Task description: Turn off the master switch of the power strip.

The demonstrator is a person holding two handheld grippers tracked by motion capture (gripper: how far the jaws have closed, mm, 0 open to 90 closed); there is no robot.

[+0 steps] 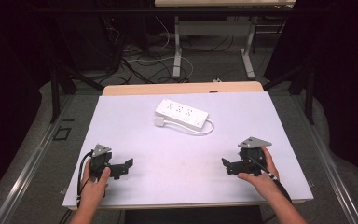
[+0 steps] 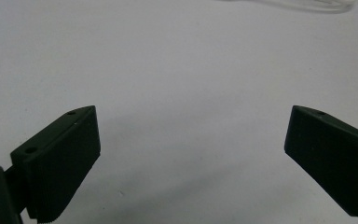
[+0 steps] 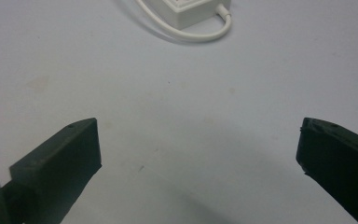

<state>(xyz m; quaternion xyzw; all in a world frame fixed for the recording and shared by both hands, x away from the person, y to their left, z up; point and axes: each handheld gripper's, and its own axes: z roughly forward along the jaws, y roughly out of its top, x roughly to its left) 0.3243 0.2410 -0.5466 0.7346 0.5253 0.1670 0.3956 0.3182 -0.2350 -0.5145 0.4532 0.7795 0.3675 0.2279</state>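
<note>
So the white power strip (image 1: 182, 113) sits toward the far middle of the counter (image 1: 135, 140), lying at a slant, with its white cord (image 1: 204, 129) looping round its near side and the plug (image 1: 160, 121) tucked against its left end. Both grippers are well short of the strip, down by the near edge of the counter. The left gripper (image 1: 126, 166) is near-left of the strip, held low in the person's left hand (image 1: 95, 179), jaws pointing inward toward the middle. The right gripper (image 1: 226, 165) is near-right of the strip in the right hand (image 1: 261, 175), pointing inward too. Both sets of jaws are spread wide apart with nothing between them, just bare counter. There's a big stretch of bare counter between the strip and both grippers, and more on either side of the strip out to the edges.
</note>
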